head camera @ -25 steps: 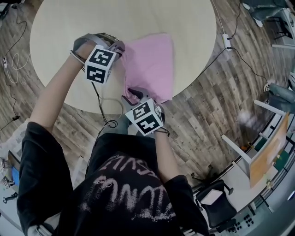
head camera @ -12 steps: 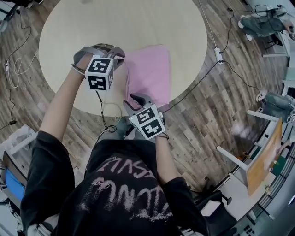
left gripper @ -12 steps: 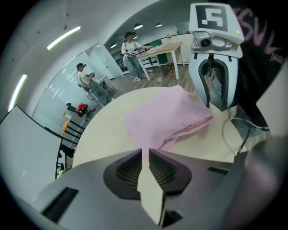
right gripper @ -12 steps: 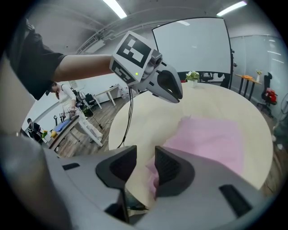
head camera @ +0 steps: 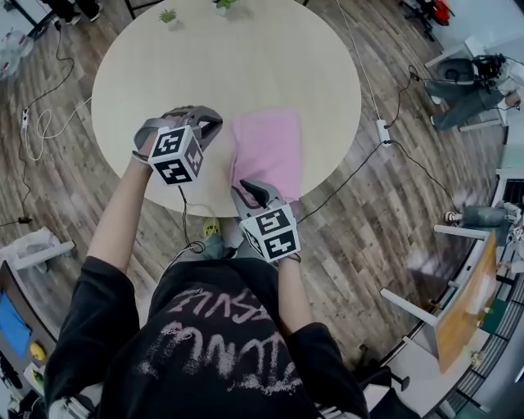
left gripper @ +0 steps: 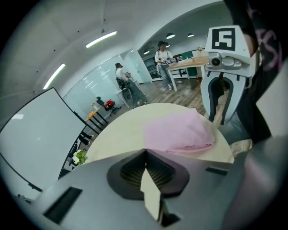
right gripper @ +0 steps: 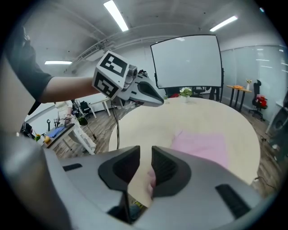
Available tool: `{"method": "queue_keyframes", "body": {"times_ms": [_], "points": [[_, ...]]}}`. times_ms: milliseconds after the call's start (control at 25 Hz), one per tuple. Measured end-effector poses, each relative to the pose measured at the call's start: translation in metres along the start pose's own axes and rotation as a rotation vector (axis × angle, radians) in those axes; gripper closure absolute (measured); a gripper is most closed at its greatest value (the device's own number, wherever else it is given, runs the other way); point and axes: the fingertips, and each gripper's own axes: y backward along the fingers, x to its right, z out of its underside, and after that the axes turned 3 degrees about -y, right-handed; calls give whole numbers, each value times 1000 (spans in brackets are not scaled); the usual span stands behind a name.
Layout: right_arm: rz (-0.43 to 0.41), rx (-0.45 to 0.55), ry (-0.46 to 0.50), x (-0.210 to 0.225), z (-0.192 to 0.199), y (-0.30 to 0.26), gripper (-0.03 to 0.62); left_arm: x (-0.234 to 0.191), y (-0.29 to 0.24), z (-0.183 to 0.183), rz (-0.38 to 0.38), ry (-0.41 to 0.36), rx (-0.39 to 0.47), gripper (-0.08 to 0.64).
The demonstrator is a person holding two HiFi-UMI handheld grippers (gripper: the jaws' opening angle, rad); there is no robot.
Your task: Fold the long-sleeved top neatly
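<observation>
Left gripper (head camera: 211,121) lifted off pink top (head camera: 266,151), jaws together; right gripper (head camera: 246,188) ajar, closing, empty.

- A round table (head camera: 164,74) with a pale, light-wood top stands on a floor (head camera: 385,213) of wood planks.
- On the table lies the pink long-sleeved top (head camera: 266,151), folded into a compact rectangle (layers stacked flat, edges fairly square). It sits on the near right part of the tabletop, and its near edge comes close to the rim.
- Two small green potted plants, one (head camera: 169,16) and another (head camera: 223,5), stand at the far rim, well apart from the top.
- On the floor, just beside the table's right edge, lies a white power strip (head camera: 382,131) with a dark cable (head camera: 344,176) trailing from it across the planks.
</observation>
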Motion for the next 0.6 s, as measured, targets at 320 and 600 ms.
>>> {"method": "queue_keyframes", "body": {"times_ms": [320, 600], "points": [[103, 174, -73, 22, -36, 38, 570, 8, 35, -17, -76, 181, 73, 548], [134, 243, -76, 28, -51, 60, 586, 11, 63, -20, -172, 250, 105, 549]]}}
